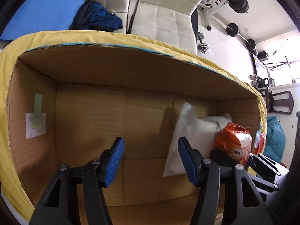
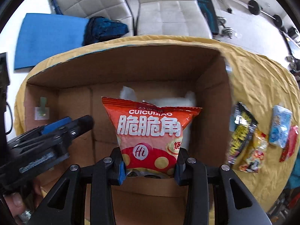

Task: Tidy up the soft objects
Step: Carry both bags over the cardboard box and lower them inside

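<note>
Box [image 1: 131,78]: matt brown corrugated cardboard, creased. Snack bag [image 2: 150,131]: glossy orange-red plastic film, crinkled. White bag [image 1: 189,131]: soft translucent plastic. Cloth [image 2: 262,82]: matt yellow fabric, wrinkled. Right gripper [image 2: 149,166]: matt black plastic arms, ribbed blue pads, bright metal rivets. Mat [image 2: 50,39]: matt blue foam.

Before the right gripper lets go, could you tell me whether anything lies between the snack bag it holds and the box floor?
Partly. The right gripper holds the orange snack bag over the box, and a white pillow lies on the floor right behind and under it. The floor to the left is bare. The left gripper hangs open there.
</note>
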